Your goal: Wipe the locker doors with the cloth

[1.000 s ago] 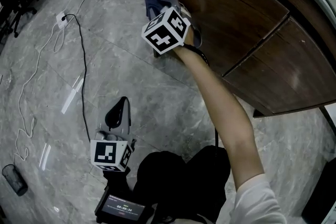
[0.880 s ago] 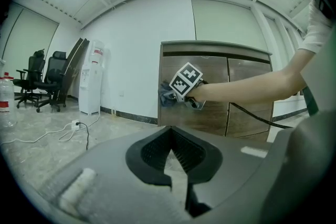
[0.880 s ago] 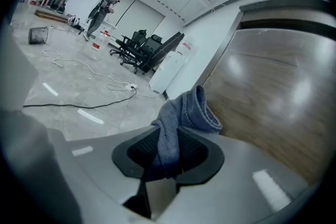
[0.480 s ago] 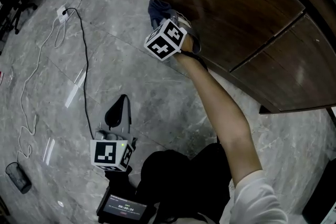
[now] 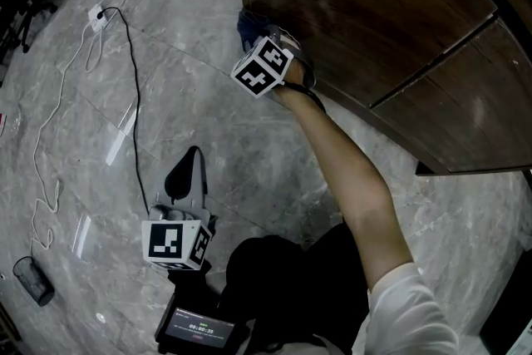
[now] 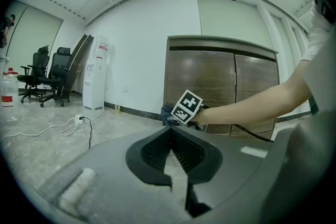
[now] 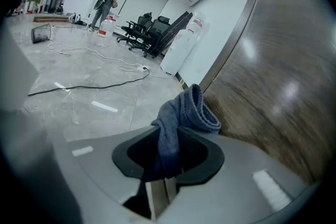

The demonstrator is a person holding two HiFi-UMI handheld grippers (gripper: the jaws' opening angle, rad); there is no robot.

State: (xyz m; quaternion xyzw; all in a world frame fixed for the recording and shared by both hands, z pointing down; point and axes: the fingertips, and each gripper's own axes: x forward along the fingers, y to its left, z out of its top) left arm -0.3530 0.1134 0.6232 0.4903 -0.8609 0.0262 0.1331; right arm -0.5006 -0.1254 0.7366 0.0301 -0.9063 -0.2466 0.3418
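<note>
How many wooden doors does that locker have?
2: the left door, by the cloth, and the right door beside it. Others may be out of view.

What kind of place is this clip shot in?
Probably an office or similar workroom: swivel chairs, a water dispenser against the white wall, and wooden lockers on a polished stone floor.
</note>
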